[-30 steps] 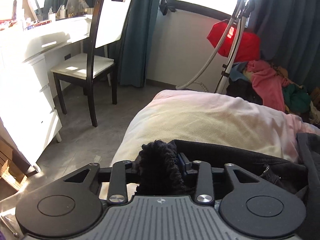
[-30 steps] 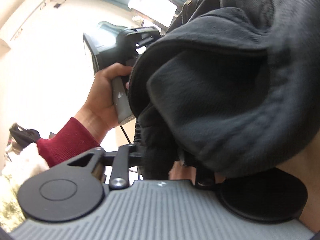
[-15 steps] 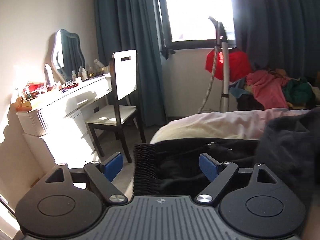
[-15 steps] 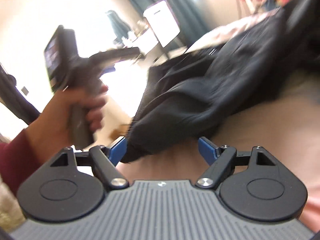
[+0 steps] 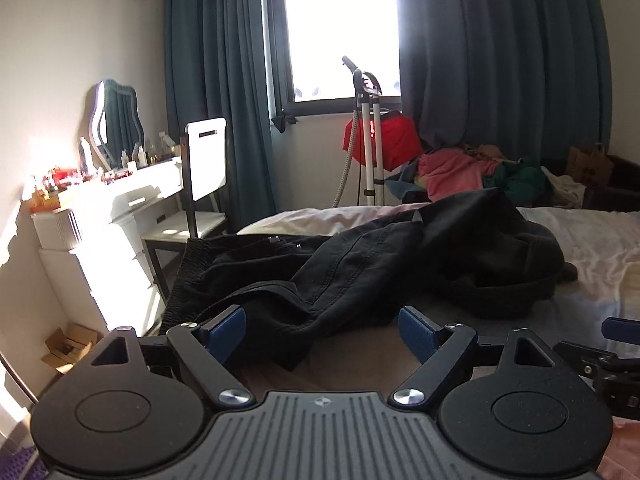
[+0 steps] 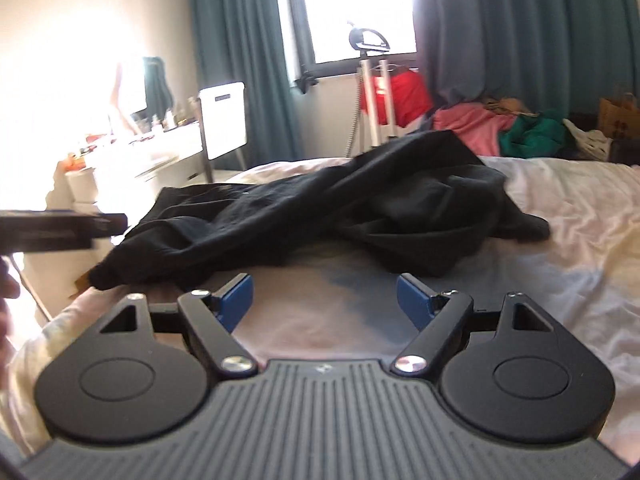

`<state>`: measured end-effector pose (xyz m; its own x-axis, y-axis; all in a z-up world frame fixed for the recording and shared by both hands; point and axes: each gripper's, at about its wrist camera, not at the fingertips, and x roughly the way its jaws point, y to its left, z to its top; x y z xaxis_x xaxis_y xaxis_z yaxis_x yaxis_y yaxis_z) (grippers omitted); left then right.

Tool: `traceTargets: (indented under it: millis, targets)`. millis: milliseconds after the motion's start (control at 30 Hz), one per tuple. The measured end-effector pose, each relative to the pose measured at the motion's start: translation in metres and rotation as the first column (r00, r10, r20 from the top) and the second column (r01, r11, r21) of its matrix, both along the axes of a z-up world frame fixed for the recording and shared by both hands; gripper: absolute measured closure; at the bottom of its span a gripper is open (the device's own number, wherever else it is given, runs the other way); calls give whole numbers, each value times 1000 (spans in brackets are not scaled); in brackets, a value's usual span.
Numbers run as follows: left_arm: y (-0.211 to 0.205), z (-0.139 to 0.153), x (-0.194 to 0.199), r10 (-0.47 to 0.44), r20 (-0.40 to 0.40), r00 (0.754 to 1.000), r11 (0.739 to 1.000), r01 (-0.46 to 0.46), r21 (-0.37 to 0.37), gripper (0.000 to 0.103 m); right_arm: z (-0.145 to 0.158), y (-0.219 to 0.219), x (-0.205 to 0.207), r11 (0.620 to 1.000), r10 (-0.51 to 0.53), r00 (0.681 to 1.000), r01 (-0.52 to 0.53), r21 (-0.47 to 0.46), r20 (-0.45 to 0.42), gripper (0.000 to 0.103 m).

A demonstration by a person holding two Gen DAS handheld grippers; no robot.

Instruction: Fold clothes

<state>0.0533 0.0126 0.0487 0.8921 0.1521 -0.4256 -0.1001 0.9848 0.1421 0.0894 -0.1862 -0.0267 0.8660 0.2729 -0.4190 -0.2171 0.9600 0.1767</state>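
A black garment [image 5: 360, 264] lies crumpled on the pale bed [image 5: 592, 248], its ribbed waistband toward the left edge. In the right wrist view the same black garment [image 6: 320, 208] spreads across the bed [image 6: 560, 240] ahead. My left gripper [image 5: 322, 330] is open just short of the garment's near folds, nothing between its blue pads. My right gripper [image 6: 324, 296] is open too, over bare sheet in front of the cloth. Part of the right gripper [image 5: 616, 344] shows at the right edge of the left wrist view, and the left gripper's body [image 6: 60, 228] at the left edge of the right wrist view.
A white vanity desk [image 5: 100, 216] with a mirror and a white-backed chair [image 5: 204, 168] stand left of the bed. Behind the bed are a garment steamer stand [image 5: 370, 140], a red item and a pile of coloured clothes [image 5: 480, 168] under dark curtains.
Both grippers let go of the black garment and opened. It dropped onto the bed, and both grippers pulled back to face it from the near side.
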Motion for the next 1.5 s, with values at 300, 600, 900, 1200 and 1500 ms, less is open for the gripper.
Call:
traceTargets:
  millis: [300, 600, 900, 1200, 1500]
  targets:
    - [-72, 99, -92, -12, -7, 1000, 991, 11, -132, 11, -22, -35, 30, 982, -131, 988, 141, 124, -87, 22]
    - [-121, 134, -130, -204, -55, 977, 974, 198, -109, 7, -22, -34, 37, 976, -145, 977, 167, 138, -159, 22]
    - [-96, 110, -106, -248, -123, 961, 954, 220, -204, 7, -21, -41, 37, 966, -202, 967, 223, 134, -153, 22]
    - [-63, 32, 0, -203, -76, 976, 969, 190, -157, 6, -23, -47, 32, 951, -268, 951, 287, 114, -153, 22]
    - [-28, -65, 220, -270, 45, 962, 962, 268, 44, 10, -33, -51, 51, 944, -294, 946, 309, 111, -138, 22]
